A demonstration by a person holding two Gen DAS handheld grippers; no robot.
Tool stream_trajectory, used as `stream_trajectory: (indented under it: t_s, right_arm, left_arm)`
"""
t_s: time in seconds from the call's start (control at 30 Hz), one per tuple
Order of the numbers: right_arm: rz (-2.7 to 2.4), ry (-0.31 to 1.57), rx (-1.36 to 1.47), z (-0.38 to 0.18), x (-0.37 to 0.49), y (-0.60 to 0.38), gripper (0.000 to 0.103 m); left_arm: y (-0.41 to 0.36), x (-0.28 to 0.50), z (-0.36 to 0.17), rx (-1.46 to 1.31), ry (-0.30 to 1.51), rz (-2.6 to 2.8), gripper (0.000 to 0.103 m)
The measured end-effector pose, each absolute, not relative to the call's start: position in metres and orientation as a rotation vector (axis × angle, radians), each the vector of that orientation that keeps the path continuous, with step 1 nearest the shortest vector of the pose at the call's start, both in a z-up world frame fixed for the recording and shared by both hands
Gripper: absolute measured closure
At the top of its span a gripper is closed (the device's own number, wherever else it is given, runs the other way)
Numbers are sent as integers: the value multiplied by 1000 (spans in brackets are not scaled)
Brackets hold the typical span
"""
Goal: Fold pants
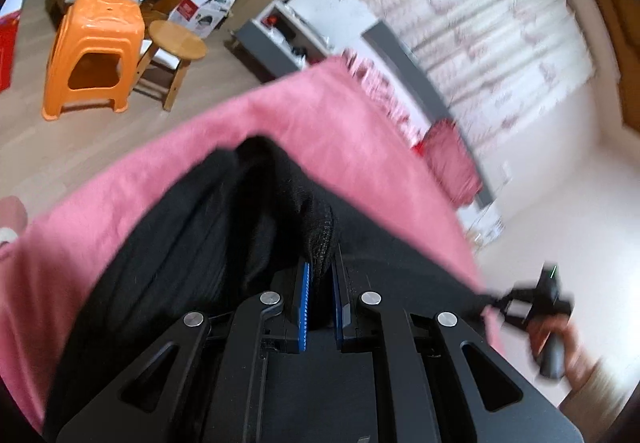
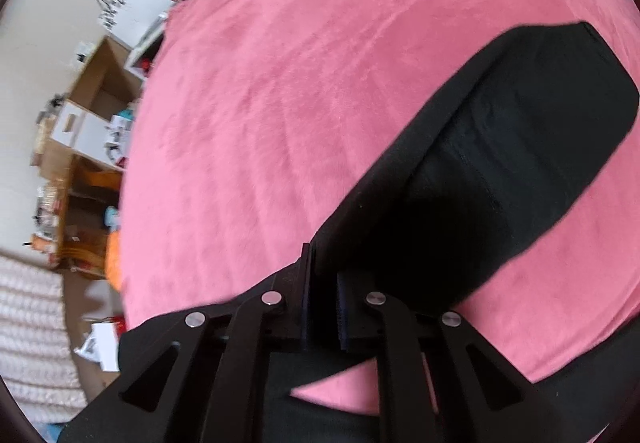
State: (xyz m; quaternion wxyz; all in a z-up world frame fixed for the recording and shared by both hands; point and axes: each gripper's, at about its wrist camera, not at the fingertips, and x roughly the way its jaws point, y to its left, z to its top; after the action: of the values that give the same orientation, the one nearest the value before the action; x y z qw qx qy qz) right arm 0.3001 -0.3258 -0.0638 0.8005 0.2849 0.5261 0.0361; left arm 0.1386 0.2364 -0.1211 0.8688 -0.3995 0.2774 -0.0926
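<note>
While your left gripper (image 1: 320, 283) pinches a bunched hem or edge of the black pants (image 1: 224, 227) between its blue-padded fingers (image 1: 305, 299), the cloth bulges up out of the narrow gap, so the jaws are clamped on fabric rather than fully together. Your right gripper (image 2: 324, 283) likewise has its fingers (image 2: 306, 275) drawn close on a flat edge of the pants (image 2: 500, 163); dark cloth fills the slot between them, so read this grip as closed on the garment, though shadow hides the pad contact. Outward from the left grip, the fabric hangs in loose vertical folds, lifted off the pink bedspread (image 1: 280, 115). Outward from the right grip, a long doubled panel lies flat on the bedspread (image 2: 320, 83), one leg apparently stacked on the other. In the left view, the right gripper (image 1: 536, 303) appears at the bed's far edge, well apart from the left. Beyond the bed stand an orange stool (image 1: 94, 51) and a round wooden stool (image 1: 178, 43).

Judged from its drape, the cloth is light, soft and limp; it will sag between grips and will not hold a crease unaided. Take it at seams, hem or waistband corners, where layers give the pads bulk, and keep the span taut while you carry the fold over.
</note>
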Motion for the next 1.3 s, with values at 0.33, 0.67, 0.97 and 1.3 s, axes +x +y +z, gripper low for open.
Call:
stream_trajectory:
  t_s: [0.33, 0.67, 0.97, 1.3]
  right_arm:
    - [221, 984, 676, -60, 179, -333, 94]
    - [204, 995, 775, -136, 65, -329, 93]
    - [223, 956, 853, -164, 63, -348, 93]
    - [247, 933, 899, -166, 66, -349, 91]
  left_arm:
    - [253, 106, -89, -961, 492, -256, 95]
    - [268, 62, -118, -986, 613, -194, 95]
    - [260, 36, -120, -1042, 693, -187, 25]
    - [252, 23, -106, -1017, 730, -157, 22]
